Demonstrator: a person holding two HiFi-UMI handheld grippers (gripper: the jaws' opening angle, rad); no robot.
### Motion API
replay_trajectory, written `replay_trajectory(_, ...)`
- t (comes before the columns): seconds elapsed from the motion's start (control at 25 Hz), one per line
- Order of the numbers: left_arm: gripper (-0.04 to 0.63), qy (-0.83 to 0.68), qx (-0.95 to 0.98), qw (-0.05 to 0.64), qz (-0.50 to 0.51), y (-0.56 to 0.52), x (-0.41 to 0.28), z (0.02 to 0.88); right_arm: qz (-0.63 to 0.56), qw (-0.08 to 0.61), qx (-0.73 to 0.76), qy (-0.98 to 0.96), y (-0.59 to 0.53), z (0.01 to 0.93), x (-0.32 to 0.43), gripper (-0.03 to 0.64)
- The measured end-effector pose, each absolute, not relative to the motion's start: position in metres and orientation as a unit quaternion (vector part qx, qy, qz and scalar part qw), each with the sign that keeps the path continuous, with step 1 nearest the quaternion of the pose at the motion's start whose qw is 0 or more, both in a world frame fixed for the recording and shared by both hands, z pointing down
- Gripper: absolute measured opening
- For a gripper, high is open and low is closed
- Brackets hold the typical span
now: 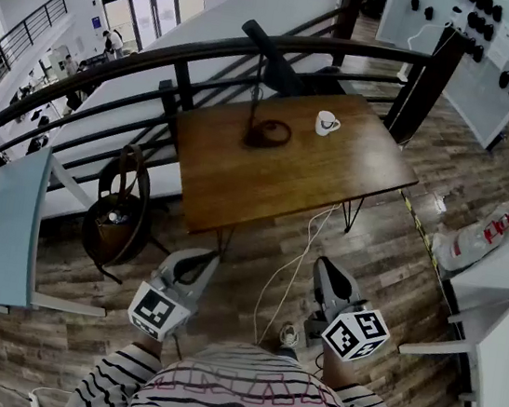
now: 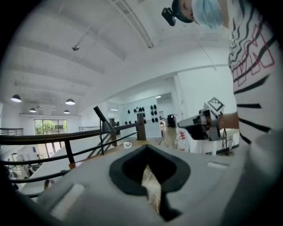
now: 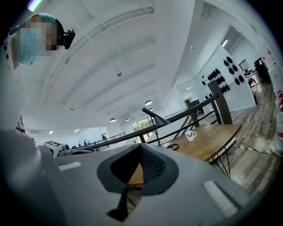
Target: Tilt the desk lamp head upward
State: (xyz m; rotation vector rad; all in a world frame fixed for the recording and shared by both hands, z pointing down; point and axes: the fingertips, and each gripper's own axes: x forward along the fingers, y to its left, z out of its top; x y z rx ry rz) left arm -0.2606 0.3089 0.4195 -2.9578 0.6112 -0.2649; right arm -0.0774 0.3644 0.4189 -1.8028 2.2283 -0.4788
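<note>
Desk lamp (image 1: 256, 90): black, slim stem, head sloped downward; placed on tabletop (image 1: 314, 183) near white mug (image 1: 326, 122). Red marks (image 1: 500, 226), possibly lettering, are seen at right. Left hand-held gripper (image 1: 202, 258) and right hand-held gripper (image 1: 325, 266) are pressed together, empty.

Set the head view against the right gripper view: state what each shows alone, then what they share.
Head view only: a brown bag on the floor left of the table, a white cable trailing across the floor, and the right tool seen from outside, held low and short of the table.
Right gripper view only: the ceiling lights, and that tool's jaws close up, together with nothing between them.
Both: the wooden table, the desk lamp, the white mug and the black railing.
</note>
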Motion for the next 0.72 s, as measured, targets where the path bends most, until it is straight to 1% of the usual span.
replay_trajectory(0.32,0.004,0.228,-0.968,0.056,-0.092,0.299,-0.207,0.419,-0.145,0.124,-0.597,0.779,0.349,0.411,-0.031,0.007)
replay_trajectory(0.36,0.003,0.234,-0.967,0.054,-0.090,0.297,-0.200,0.419,-0.143,0.120,-0.596,0.781,0.346,0.412,-0.023,0.038)
replay_trajectory(0.4,0.004,0.241,-0.966,0.051,-0.085,0.296,-0.192,0.418,-0.144,0.117,-0.593,0.783,0.344,0.413,-0.016,0.052)
replay_trajectory(0.44,0.005,0.247,-0.965,0.046,-0.079,0.295,-0.185,0.418,-0.145,0.114,-0.590,0.786,0.342,0.414,-0.009,0.052)
replay_trajectory(0.56,0.005,0.268,-0.960,0.037,-0.070,0.294,-0.163,0.419,-0.148,0.104,-0.580,0.794,0.334,0.419,0.012,0.105)
replay_trajectory(0.72,0.005,0.298,-0.951,0.039,-0.070,0.292,-0.131,0.424,-0.156,0.102,-0.562,0.806,0.326,0.426,0.046,0.142)
